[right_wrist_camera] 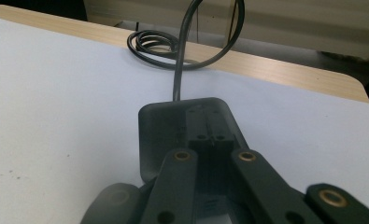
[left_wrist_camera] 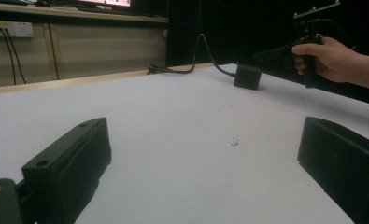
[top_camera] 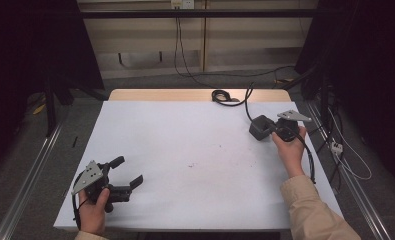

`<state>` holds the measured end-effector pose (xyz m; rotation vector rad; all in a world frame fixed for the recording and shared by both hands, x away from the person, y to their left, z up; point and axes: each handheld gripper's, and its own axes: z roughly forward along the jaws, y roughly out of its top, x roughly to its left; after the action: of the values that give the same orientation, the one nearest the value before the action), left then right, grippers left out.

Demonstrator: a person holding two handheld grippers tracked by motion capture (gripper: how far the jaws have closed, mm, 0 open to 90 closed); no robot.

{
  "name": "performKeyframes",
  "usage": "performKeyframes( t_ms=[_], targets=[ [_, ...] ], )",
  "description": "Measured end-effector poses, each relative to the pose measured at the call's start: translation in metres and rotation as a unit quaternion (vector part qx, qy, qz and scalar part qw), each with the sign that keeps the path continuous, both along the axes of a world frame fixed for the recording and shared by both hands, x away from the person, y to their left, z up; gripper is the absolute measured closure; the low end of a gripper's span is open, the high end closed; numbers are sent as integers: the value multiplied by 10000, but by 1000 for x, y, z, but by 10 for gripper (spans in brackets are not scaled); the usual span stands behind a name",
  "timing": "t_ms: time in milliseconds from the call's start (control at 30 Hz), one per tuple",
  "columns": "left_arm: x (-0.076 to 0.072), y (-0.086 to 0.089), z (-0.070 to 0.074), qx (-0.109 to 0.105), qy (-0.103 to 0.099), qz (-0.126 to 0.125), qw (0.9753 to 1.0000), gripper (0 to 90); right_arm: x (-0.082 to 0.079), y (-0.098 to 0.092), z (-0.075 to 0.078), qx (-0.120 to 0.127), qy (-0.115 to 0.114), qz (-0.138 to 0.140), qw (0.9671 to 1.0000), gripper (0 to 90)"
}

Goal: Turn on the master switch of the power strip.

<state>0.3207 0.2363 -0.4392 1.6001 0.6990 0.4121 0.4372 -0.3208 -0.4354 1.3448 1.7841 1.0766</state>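
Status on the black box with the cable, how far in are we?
Done: the right gripper has reached the black box, jaws close together over its top. In hand: whether it grips is unclear. Left: box sits on the white table; cable coiled; left gripper open, idle.

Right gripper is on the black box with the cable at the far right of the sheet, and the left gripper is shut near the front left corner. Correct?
Not quite: the left gripper is open, with its jaws spread wide over bare sheet, as the left gripper view shows. The rest stands: the right gripper is at the black box with its cable, far right.
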Motion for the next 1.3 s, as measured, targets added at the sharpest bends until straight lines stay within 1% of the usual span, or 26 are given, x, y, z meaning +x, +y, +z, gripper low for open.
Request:
performKeyframes(
  t_ms=[333, 500, 767, 1133, 1200, 1300],
  targets=[
    [0, 0, 0, -16, -8, 8, 10000, 25, 0, 1, 0, 8, 16, -7, 10000, 900],
    [0, 0, 0, -21, -8, 10, 10000, 25, 0, 1, 0, -70, -1, 0, 10000, 900],
    [0, -1, 0, -20, -4, 5, 10000, 25, 0, 1, 0, -37, 9, -18, 10000, 900],
    [0, -1, 0, -23, -2, 4, 10000, 25, 0, 2, 0, -44, 16, -47, 10000, 900],
    [0, 0, 0, -25, -5, 5, 10000, 25, 0, 3, 0, -106, 42, -43, 9999, 900],
    [0, 0, 0, -24, -4, 4, 10000, 25, 0, 3, 0, -83, 34, -60, 9999, 900]
  ],
)
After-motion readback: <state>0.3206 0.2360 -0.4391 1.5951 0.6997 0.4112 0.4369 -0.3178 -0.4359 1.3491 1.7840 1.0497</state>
